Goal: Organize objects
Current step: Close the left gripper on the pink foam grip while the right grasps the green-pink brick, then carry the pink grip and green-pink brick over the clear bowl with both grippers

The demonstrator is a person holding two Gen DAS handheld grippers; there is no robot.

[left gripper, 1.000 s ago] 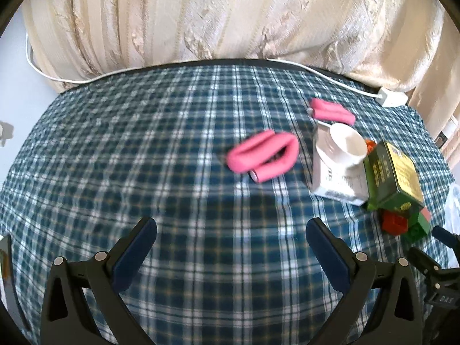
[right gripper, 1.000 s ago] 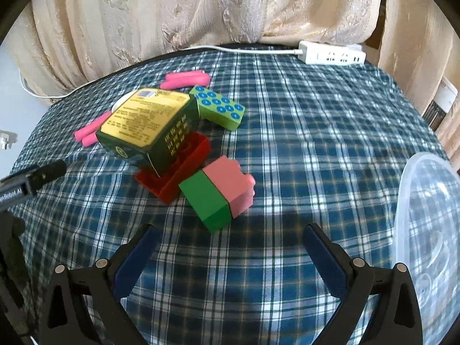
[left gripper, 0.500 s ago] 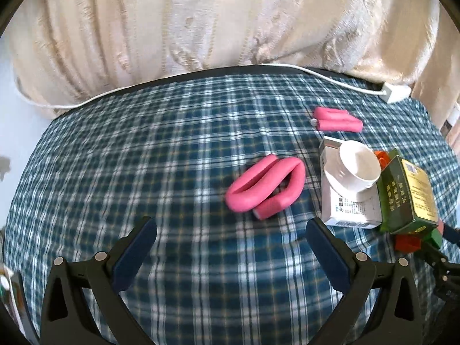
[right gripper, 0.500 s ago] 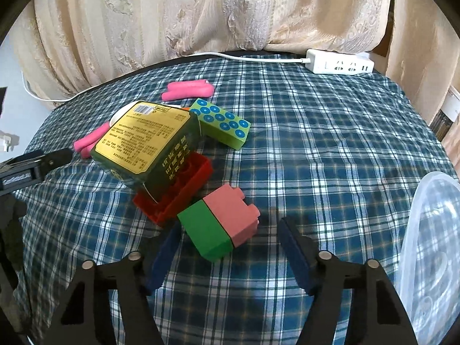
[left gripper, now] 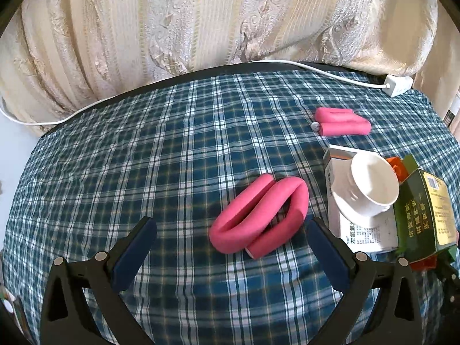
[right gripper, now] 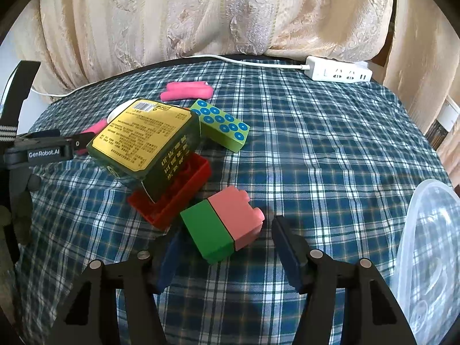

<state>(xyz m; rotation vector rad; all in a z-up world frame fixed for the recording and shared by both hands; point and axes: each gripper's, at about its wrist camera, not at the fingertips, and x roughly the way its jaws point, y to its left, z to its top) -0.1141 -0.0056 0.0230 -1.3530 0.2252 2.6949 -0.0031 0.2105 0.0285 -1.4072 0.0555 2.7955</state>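
Green-and-pink block [right gripper: 222, 228] on plaid cloth, folded pink foam roller [left gripper: 260, 220] lying nearby

The surface [left gripper: 172, 149] is covered in blue-and-white plaid. Pink foam rollers [left gripper: 258, 215], a white cup [left gripper: 371, 184], a green-and-pink block [right gripper: 221, 230], a blue-dotted green block [right gripper: 221, 125] and a dark-green, yellow-labelled box [right gripper: 143, 141] are seen.

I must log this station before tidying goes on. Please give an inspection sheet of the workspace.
Surface: plaid tablecloth, wrinkled.
Job's things: green-pink block; dotted green block; red block under green box; pink foam loop.
Clutter: white cup on white box; clear container.
Grippers: left gripper open; right gripper closing around the green-pink block, pads apart from it.
Cables: power strip.
Surroundings: curtain.
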